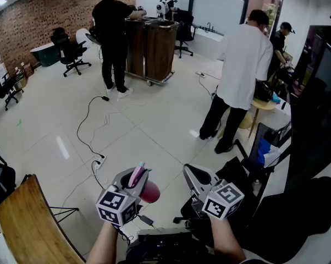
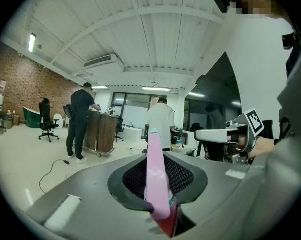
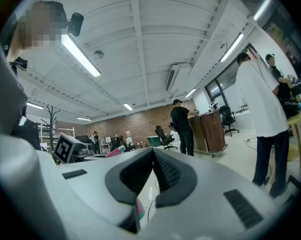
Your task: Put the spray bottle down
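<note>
The spray bottle (image 1: 144, 185) has a pink head and a dark red body. It sits between the jaws of my left gripper (image 1: 133, 179), which is shut on it and held low in front of me above the floor. In the left gripper view the pink head (image 2: 157, 179) stands up between the dark pads (image 2: 137, 178), with the red body just showing below. My right gripper (image 1: 191, 173) hovers to the right of it, its jaws pressed together with nothing in them. The right gripper view shows those pads (image 3: 166, 173) meeting, and the left gripper (image 3: 70, 151) with the pink bottle (image 3: 115, 153) off to the left.
A wooden tabletop (image 1: 22, 220) lies at the lower left. Cables (image 1: 90, 126) trail over the white tiled floor. A person in black (image 1: 114, 33) stands at a wooden cart (image 1: 153, 47), and another in a white shirt (image 1: 241, 73) at the right. A dark chair (image 1: 300, 216) is close on my right.
</note>
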`<state>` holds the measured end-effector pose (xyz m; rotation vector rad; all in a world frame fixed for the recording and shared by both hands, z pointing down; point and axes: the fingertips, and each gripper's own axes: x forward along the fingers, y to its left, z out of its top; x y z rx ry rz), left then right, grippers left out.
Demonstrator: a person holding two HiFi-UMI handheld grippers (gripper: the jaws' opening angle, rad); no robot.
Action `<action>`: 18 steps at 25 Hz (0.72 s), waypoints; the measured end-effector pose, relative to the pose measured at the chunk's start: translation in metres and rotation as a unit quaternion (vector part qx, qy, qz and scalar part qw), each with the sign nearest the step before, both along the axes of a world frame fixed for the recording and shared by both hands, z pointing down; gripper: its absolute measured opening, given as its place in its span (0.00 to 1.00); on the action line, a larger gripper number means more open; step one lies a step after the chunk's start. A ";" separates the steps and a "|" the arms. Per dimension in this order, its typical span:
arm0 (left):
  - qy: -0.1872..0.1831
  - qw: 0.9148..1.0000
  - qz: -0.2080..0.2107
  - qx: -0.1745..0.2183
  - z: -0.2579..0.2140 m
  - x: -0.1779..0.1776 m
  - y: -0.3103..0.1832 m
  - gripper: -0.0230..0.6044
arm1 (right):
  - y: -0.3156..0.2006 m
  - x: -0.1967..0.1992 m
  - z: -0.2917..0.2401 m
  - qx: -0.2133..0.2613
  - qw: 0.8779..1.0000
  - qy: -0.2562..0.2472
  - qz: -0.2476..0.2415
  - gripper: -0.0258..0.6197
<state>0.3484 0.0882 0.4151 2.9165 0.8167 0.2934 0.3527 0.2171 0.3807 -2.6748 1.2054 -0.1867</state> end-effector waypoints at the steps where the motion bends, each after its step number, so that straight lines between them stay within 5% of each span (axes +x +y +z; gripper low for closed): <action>1: 0.000 1.000 -0.003 0.000 0.000 0.000 -0.003 0.15 | -0.003 0.000 -0.001 0.000 1.000 0.000 -0.004 0.04; 11: 0.000 0.996 -0.092 0.003 0.003 -0.018 -0.047 0.16 | -0.048 0.001 0.004 -0.002 0.996 -0.002 -0.094 0.04; 18: -0.008 0.979 -0.204 0.001 0.010 -0.060 -0.098 0.16 | -0.108 -0.014 0.011 -0.005 0.978 -0.002 -0.208 0.04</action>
